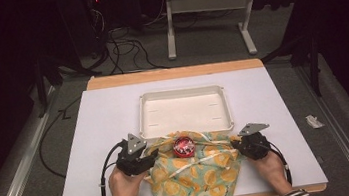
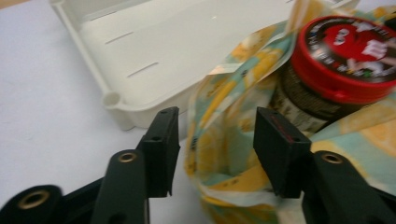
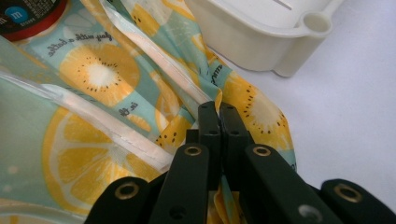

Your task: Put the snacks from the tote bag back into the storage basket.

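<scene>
**Left claw released beside the bag; right claw clamped on its far edge**

High view: A fruit-print cloth bag (image 1: pixel 197 173) lies on the worktop (image 1: pixel 100 122) at the near edge, its mouth towards the white tray (image 1: pixel 184 111). A jar with a red lid (image 1: pixel 184 146) stands in the mouth, just short of the tray's near wall. The left claw (image 1: pixel 150 155) sits at the bag's left edge, the right claw (image 1: pixel 234 144) at its right edge, with the jar between them and slightly closer to the left one.

Left gripper view: The left claw (image 2: pixel 215 149) stands released, jaws apart, with a fold of the bag (image 2: pixel 224 140) between them but no pad pressing on it. The jar (image 2: pixel 345 60) lies ahead and to the right of the claw; the tray (image 2: pixel 140 56) lies ahead and to the left.

Right gripper view: The right claw (image 3: pixel 218 114) is clenched on the bag's hem (image 3: pixel 233 88), cloth pinched between the pads. The tray's corner (image 3: pixel 280 42) lies ahead, clear of the cloth.

Judgement: the left claw must close on the rim directly ahead before any lift.
</scene>
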Tool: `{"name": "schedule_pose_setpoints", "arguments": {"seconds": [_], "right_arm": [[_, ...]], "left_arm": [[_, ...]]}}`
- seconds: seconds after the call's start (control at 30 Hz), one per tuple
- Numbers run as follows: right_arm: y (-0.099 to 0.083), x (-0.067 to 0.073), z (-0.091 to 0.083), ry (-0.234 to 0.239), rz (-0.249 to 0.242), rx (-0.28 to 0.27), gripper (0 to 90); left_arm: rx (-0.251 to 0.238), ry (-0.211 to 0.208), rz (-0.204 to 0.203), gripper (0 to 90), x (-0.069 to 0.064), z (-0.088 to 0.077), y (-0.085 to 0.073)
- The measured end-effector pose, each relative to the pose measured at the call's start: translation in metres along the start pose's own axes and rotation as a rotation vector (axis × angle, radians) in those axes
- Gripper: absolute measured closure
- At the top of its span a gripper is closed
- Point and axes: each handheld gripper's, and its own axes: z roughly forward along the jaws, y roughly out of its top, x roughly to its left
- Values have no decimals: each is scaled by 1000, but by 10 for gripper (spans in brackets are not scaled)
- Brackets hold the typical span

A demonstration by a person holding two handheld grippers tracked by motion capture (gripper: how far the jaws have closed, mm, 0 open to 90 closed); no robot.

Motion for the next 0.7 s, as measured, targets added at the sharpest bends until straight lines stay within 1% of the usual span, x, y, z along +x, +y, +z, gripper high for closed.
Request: {"name": "schedule_pose_setpoints", "arguments": {"seconds": [0.03,0.1,0.13,0.17,0.23,0.3,0.43,0.5,0.53,0.57,0.6,0.63,0.7], "right_arm": [[0,0,0,0,0,0,900],[0,0,0,-2,-3,6,900],[0,0,0,-4,-7,6,900],[0,0,0,-5,-7,6,900],[0,0,0,-5,-7,0,900],[-1,0,0,-3,-4,-2,900],[-1,0,0,-6,-7,-2,900],[-1,0,0,-6,-5,-3,900],[-1,1,-1,-5,-4,1,900],[-2,1,0,-6,-1,-10,900],[-2,1,-1,-7,-3,-8,900],[-3,1,0,-10,-2,-14,900],[-5,1,-1,-16,5,-24,900]], "left_arm": [[20,-8,0,457,-3,4,0],[56,13,12,442,-8,13,0],[67,13,6,441,-8,17,-1],[84,14,-10,442,-9,23,-2],[104,21,-30,455,-8,31,-5],[117,25,-44,479,-7,36,-6],[131,69,-27,573,-7,39,-9],[141,99,-3,614,-8,41,-11],[148,105,5,642,-7,42,-12],[146,99,5,666,-5,43,-15],[132,82,-1,688,-3,42,-17],[131,81,1,728,-2,42,-18],[130,84,22,819,-1,41,-19]]}}
